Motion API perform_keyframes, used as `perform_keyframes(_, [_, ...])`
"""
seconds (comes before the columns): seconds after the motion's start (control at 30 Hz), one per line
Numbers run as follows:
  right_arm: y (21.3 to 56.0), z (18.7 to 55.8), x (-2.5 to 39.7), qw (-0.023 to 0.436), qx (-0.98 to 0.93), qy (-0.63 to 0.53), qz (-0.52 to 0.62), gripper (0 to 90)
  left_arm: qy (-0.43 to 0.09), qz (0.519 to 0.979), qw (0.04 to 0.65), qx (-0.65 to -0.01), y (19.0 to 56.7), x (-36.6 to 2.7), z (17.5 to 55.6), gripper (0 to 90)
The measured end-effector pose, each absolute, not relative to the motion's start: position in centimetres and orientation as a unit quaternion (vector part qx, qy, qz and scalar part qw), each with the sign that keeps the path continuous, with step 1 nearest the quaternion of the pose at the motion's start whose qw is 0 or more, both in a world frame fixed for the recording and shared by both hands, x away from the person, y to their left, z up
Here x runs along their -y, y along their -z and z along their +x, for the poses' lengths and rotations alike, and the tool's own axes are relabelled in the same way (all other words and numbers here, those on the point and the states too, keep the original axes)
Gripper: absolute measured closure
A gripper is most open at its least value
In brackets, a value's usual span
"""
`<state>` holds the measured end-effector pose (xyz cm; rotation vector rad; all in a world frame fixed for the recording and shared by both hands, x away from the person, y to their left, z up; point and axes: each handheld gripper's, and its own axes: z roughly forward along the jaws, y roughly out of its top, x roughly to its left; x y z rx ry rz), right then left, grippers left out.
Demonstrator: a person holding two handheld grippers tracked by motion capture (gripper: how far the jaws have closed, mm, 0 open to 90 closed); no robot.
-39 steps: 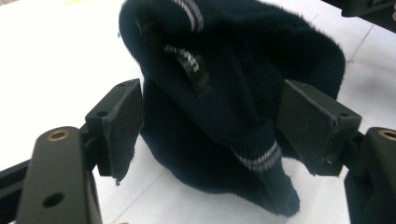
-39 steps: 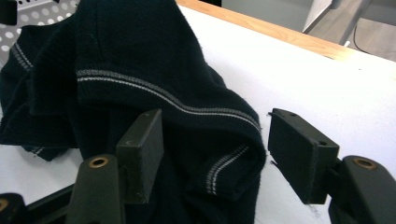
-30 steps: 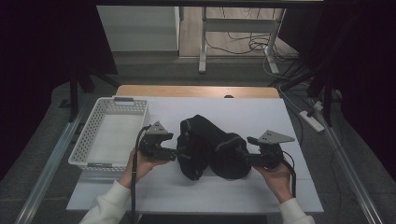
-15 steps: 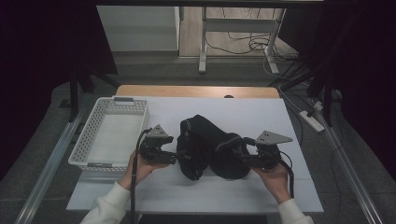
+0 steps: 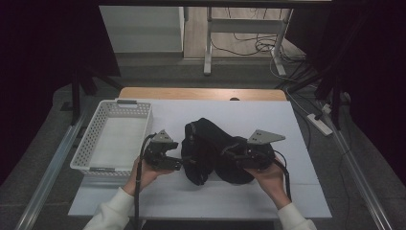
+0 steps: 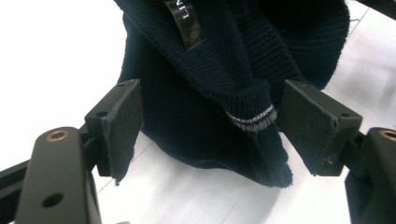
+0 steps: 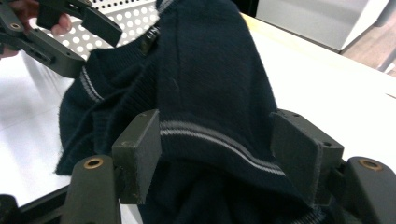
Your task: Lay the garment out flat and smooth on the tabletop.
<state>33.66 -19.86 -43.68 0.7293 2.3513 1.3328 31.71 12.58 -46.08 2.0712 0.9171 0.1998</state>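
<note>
The dark navy knitted sweater (image 5: 215, 151) lies bunched between the left gripper (image 5: 178, 163) and right gripper (image 5: 229, 153), both spread wide, unclamped.

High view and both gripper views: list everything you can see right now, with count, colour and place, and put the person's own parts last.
sweater: one, dark navy knit with grey stripes at the cuffs, bunched at the table's middle between the two grippers.
basket: one, white perforated plastic, on the table's left side, nothing visible inside.
table: one, white top with a wooden far edge.
power strip: one, white, on the floor right of the table.
cables: several, dark, on the floor beyond the table.
left hand-held gripper: one, black, jaws open around a striped cuff.
right hand-held gripper: one, black, jaws open astride a striped fold.
hands: two, white sleeves, at the near edge.
</note>
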Motion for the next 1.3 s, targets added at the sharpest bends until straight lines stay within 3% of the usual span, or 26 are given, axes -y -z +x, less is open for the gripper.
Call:
perform_keyframes(0.6, [45.0,35.2,16.0,0.172,-0.849,-0.437,0.243,34.6,-0.071,0.842,0.398,-0.357,47.8,-10.7,31.6,25.7])
perform_keyframes(0.7, [45.2,35.2,16.0,0.172,-0.851,-0.430,0.246,38.9,-0.074,0.842,0.400,-0.355,47.7,-10.6,31.6,27.8])
perform_keyframes(0.87, [45.3,35.3,16.5,0.167,-0.850,-0.432,0.252,55.0,-0.074,0.841,0.397,-0.361,48.0,-10.6,31.6,33.5])
perform_keyframes(1.03, [45.2,35.5,16.9,0.156,-0.848,-0.438,0.255,68.6,-0.068,0.842,0.400,-0.356,48.1,-10.6,31.7,41.9])
perform_keyframes(1.13, [45.2,35.5,17.0,0.156,-0.848,-0.439,0.252,77.1,-0.069,0.842,0.402,-0.352,48.1,-10.5,31.6,51.9])
perform_keyframes(1.3, [45.0,35.3,17.2,0.167,-0.850,-0.433,0.249,80.9,-0.071,0.843,0.402,-0.351,48.2,-10.5,31.6,70.3])
